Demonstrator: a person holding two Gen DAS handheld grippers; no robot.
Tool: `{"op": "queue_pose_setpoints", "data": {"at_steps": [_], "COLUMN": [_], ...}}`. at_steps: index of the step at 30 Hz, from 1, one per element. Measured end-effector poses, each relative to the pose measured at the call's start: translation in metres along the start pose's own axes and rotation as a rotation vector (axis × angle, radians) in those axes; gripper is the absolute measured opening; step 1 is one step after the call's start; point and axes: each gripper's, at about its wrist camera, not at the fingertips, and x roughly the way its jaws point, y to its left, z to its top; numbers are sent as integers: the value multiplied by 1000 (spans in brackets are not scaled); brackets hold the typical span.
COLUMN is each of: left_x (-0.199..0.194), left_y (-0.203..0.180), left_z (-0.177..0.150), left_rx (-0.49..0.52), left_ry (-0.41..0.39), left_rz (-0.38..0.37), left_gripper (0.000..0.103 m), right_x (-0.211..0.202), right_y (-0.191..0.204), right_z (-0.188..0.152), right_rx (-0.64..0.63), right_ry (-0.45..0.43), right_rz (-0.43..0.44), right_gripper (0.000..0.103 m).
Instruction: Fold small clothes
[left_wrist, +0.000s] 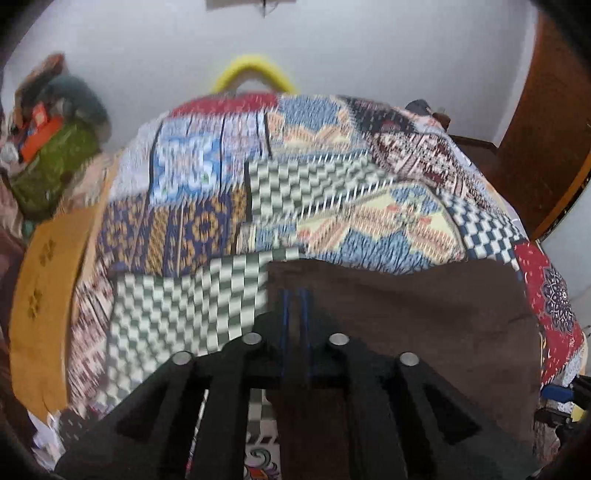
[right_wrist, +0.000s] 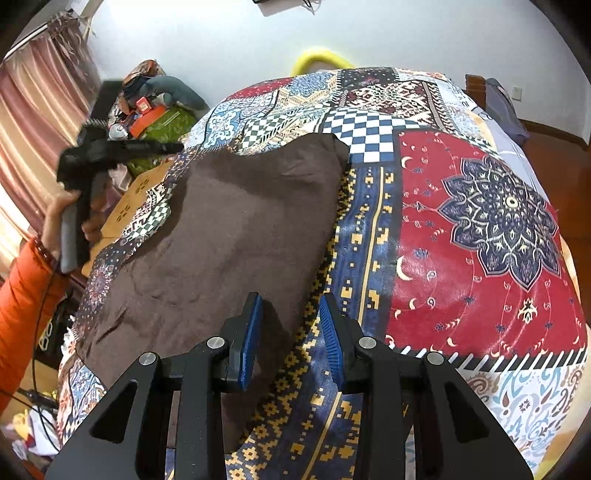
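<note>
Holding the brown cloth (right_wrist: 221, 229) near the bed's (right_wrist: 480, 240) left edge, our clenched left gripper (left_wrist: 294, 295) could drop it, while our right gripper (right_wrist: 290, 332) hangs released.

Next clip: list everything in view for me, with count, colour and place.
Cloth: one, brown, flat on the bedcover.
Bedcover: one, multicoloured patchwork, over the bed.
Curved thing: one, yellow, behind the bed, by the wall.
Clutter pile: one, mixed colours, left of the bed.
Curtain: one, pink, far left.
Sleeve: one, orange, lower left.
Left gripper: one, black, nearly closed, at the cloth's left edge.
Right gripper: one, black, open, over the cloth's right edge.
</note>
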Motion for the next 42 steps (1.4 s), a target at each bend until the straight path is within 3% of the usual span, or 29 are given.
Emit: {"op": "queue_pose_setpoints", "data": {"at_steps": [4, 9, 14, 24, 28, 30, 33, 37, 42], "left_x": [-7, -35, -68, -75, -67, -64, -64, -67, -78], "left_y": [10, 10, 9, -1, 1, -3, -14, -22, -31], "left_z": [-29, -69, -113, -176, -176, -174, -170, -166, -169], "left_rx": [-21, 42, 64, 30, -54, -56, -15, -5, 34], "left_ry": [45, 46, 67, 152, 186, 187, 156, 133, 124], "left_rz": [-60, -42, -77, -159, -277, -300, -311, -331, -304], "left_gripper": [25, 47, 64, 71, 71, 70, 55, 21, 13], "right_x": [4, 8, -7, 9, 17, 21, 28, 27, 11], "right_y": [7, 9, 20, 38, 40, 42, 46, 52, 63], "right_z": [3, -1, -10, -34, -34, -30, -27, -28, -27], "right_rx": [-21, -15, -26, -38, -44, -50, -67, -84, -129], "right_ry": [10, 52, 42, 139, 141, 147, 149, 151, 122], "right_rz": [1, -10, -19, -2, -6, -5, -20, 7, 19], "right_gripper": [29, 30, 47, 50, 53, 53, 47, 16, 12]}}
